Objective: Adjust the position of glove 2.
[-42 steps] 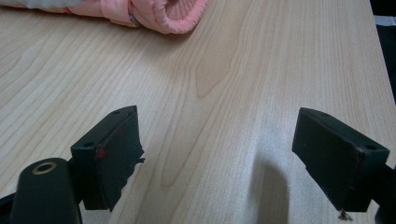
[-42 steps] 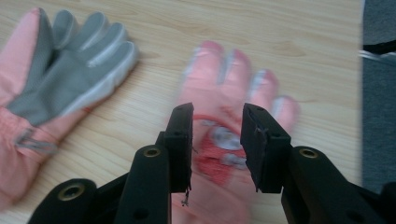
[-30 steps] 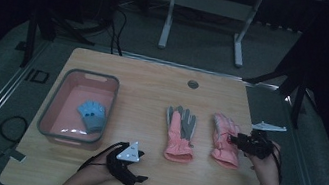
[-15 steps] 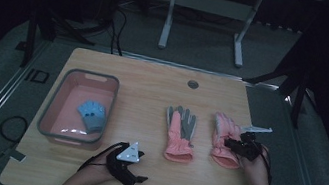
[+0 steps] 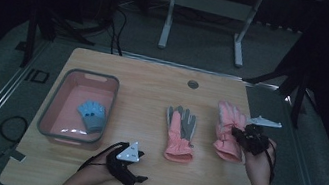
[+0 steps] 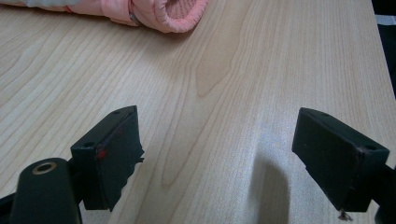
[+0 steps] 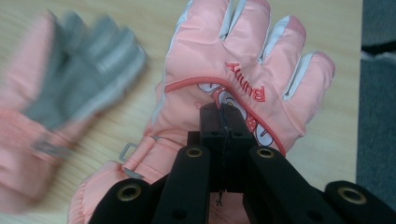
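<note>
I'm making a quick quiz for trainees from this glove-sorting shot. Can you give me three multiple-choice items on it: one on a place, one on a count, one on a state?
1. Where does the small blue glove lie?
A. in the pink bin
B. on the floor
C. beside the grommet

2. How many pink gloves lie on the table?
A. one
B. two
C. four

3. How are the right gripper jaws?
A. wide apart over bare wood
B. shut on the right-hand pink glove
C. shut on the bin rim

Answers: 1 A, it rests inside the bin. 2 B, two lie side by side. 3 B, the jaws pinch its fabric.
</note>
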`<state>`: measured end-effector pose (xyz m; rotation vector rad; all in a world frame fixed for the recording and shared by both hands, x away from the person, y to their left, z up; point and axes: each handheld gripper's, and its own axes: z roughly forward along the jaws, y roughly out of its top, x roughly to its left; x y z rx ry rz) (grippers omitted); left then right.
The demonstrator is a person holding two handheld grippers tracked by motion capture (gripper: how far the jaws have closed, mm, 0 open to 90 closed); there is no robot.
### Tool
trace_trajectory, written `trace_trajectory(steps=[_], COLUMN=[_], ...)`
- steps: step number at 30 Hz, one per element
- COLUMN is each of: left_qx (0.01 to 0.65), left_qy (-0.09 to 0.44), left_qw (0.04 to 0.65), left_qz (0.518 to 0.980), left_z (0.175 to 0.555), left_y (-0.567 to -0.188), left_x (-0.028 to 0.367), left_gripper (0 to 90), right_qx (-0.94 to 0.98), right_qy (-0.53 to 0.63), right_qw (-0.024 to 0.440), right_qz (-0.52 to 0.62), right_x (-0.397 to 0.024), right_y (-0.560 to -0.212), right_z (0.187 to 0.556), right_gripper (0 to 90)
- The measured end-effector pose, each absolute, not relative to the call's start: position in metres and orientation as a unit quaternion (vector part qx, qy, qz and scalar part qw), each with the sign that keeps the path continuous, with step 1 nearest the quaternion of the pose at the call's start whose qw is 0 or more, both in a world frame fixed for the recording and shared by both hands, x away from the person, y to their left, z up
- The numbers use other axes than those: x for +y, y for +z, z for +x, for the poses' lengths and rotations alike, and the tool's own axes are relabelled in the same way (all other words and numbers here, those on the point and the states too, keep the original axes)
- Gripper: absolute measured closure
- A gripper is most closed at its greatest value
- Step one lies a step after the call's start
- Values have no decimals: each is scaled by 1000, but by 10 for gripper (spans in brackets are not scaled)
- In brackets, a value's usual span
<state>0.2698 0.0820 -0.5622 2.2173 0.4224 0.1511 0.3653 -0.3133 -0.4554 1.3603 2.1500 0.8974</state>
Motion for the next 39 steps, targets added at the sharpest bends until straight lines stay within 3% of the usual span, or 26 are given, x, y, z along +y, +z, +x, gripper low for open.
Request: trace_trajectory(steps=[8, 14, 23, 39], left_qx=[169, 171, 171, 173], left_qy=[61, 61, 63, 64], left_qw=[427, 425, 425, 422], left_qz=[886, 887, 886, 887], left_z=[270, 270, 270, 270], left_y=[-562, -562, -562, -562], left_x=[82, 82, 82, 81], left_gripper=[156, 157, 157, 157], right_qx=[775, 782, 802, 812], right_qy=[363, 374, 359, 323], right_qw=[219, 201, 175, 157], right_qz=[469, 457, 443, 459], right_x=[-270, -235, -190, -170], right_y=[-412, -406, -434, -492], right_z=[349, 345, 348, 356], right_gripper=[896, 896, 895, 889])
